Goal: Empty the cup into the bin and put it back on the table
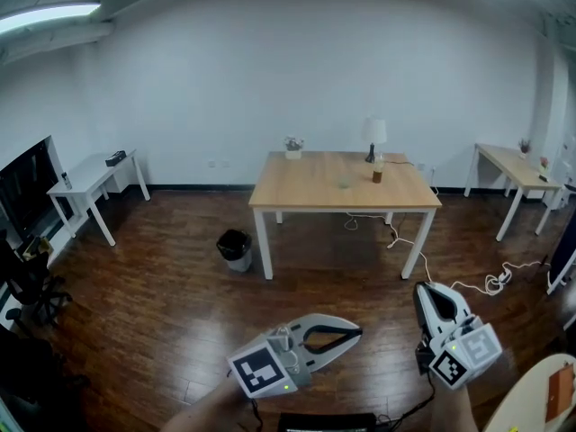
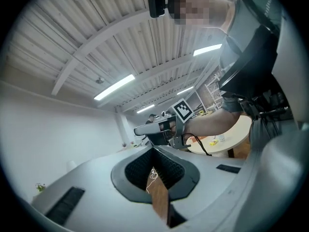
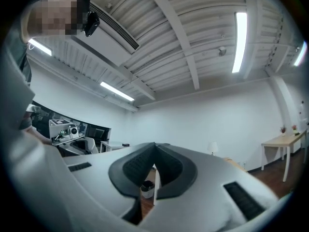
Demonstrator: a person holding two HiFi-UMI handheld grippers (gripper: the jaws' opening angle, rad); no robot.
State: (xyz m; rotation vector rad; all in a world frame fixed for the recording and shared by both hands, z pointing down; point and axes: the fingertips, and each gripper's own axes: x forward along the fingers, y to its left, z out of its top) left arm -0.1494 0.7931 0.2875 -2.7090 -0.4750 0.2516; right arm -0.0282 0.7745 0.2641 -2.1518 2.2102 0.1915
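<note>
Plainly, the left gripper (image 1: pixel 357 333) and right gripper (image 1: pixel 421 289) have closed, empty fingers; one rectangular wooden bench (image 1: pixel 306 184), one round black bin (image 1: pixel 235 248).

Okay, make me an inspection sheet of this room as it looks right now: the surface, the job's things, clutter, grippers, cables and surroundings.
Surface: wooden table stands mid-room, well ahead of both grippers.
Job's things: cup upright on the table beside the lamp; bin on the floor by the table's front left leg.
Clutter: lamp and potted plant near the far edge; a small item mid-table, too small to tell.
Grippers: left gripper and right gripper both shut, nothing held.
Cables: white cable trails over the floor right of the table.
Surroundings: left side table, right side table, dark wood floor.
</note>
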